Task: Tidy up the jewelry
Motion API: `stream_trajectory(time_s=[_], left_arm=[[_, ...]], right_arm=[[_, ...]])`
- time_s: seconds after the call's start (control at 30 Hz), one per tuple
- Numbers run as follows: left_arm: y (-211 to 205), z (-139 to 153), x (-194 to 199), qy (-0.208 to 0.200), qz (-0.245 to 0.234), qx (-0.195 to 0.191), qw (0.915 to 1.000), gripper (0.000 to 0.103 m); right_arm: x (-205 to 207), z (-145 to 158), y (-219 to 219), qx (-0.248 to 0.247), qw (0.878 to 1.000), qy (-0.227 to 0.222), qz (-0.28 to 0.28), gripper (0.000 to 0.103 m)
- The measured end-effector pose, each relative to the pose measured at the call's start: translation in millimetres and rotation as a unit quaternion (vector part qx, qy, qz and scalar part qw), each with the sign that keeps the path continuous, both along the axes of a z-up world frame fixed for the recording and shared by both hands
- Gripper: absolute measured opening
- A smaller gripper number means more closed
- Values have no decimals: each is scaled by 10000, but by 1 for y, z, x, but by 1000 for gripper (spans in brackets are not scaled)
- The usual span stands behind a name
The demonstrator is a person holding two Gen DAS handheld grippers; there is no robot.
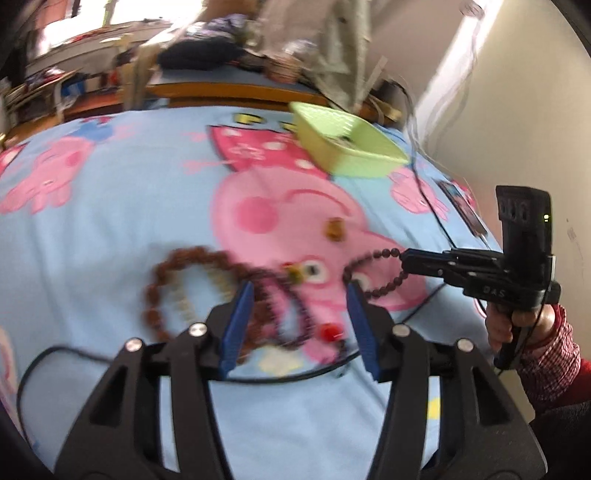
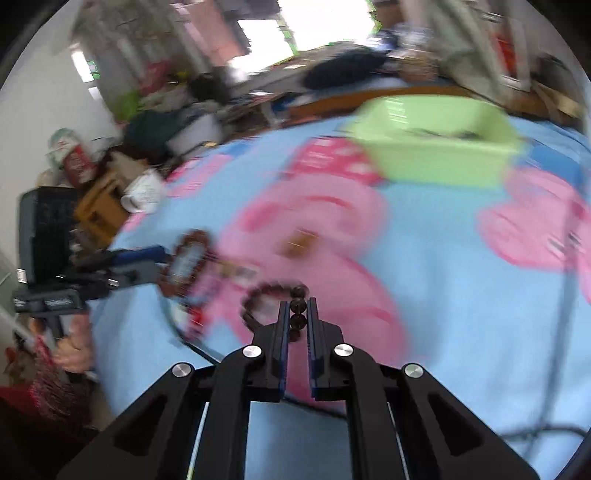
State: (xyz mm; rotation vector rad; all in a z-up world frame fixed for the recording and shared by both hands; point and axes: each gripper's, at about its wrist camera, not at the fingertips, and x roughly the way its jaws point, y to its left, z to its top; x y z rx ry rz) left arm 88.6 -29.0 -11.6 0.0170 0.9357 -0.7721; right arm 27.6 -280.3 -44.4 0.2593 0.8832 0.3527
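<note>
A light-blue bedsheet printed with pink cartoon pigs covers the bed. Beyond its far edge runs a wooden bed frame, and past that lies blurred clutter of dark bundles and boxes. Bright daylight pours through a window far behind the bed. To the right of the bed rises a plain cream wall.

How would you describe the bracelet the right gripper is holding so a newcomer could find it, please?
On the blue cartoon-pig bedspread, look in front of the green basket. The dark bead bracelet is the small loop clamped in the right gripper, apart from the tangled pile of beads.
</note>
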Motion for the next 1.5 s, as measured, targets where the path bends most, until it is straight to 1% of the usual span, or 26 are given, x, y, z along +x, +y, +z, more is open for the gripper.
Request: stream_trajectory(time_s=[0.07, 0.13, 0.23, 0.3, 0.33, 0.37, 0.43, 0.5, 0.63, 0.77, 0.83, 0.87, 0.93, 1.0, 1.2, 1.5], left_arm=[[-29, -2, -3, -55, -241, 140, 9996, 50], [-55, -3, -6, -125, -463, 260, 9985, 50], [-92, -7, -8, -175, -710, 447, 9963, 50], [-109, -10, -10, -267, -849, 571, 9944, 50], [-117, -12, -11, -353, -861, 697, 9932, 50], [-126, -16, -11, -475, -813, 939, 9911, 50], [-133, -22, -9, -561, -734, 1186, 9886, 50], [-133, -26, -8, -631, -627, 1342, 9870, 50], [-129, -34, -10, -776, -486, 1598, 9829, 43], [-120, -35, -13, -783, -355, 1379, 9867, 42], [-119, -36, -13, -738, -351, 1239, 9889, 35], [-118, -36, -14, -735, -345, 1181, 9897, 33], [-120, -37, -16, -770, -339, 1168, 9896, 28], [-121, -38, -17, -800, -333, 1190, 9891, 26], [-119, -38, -18, -750, -315, 1117, 9904, 24], [-120, -39, -18, -756, -312, 1118, 9904, 24]], right_arm=[[-8, -8, -17, -89, 9995, 77, -287, 0], [-16, -10, -30, -177, 9982, 67, -561, 0], [-22, -6, -39, -316, 9967, -69, -745, 0], [-24, -4, -42, -406, 9964, -152, -734, 0], [-24, -4, -43, -419, 9965, -170, -705, 0], [-24, -4, -42, -425, 9967, -193, -664, 0], [-22, -3, -36, -445, 9973, -243, -539, 0], [-19, -5, -31, -512, 9972, -290, -464, 0], [-6, -8, -16, -716, 9967, -247, -280, 0], [1, -11, 0, -1113, 9933, -311, -93, 0], [3, -12, 4, -1271, 9914, -305, -107, 0], [4, -12, 6, -1357, 9902, -298, -115, 0], [5, -13, 11, -1541, 9875, -319, -129, 0], [5, -13, 14, -1680, 9851, -339, -163, 0], [4, -16, 13, -1663, 9852, -348, -229, 0], [4, -15, 13, -1637, 9856, -353, -218, 0]])
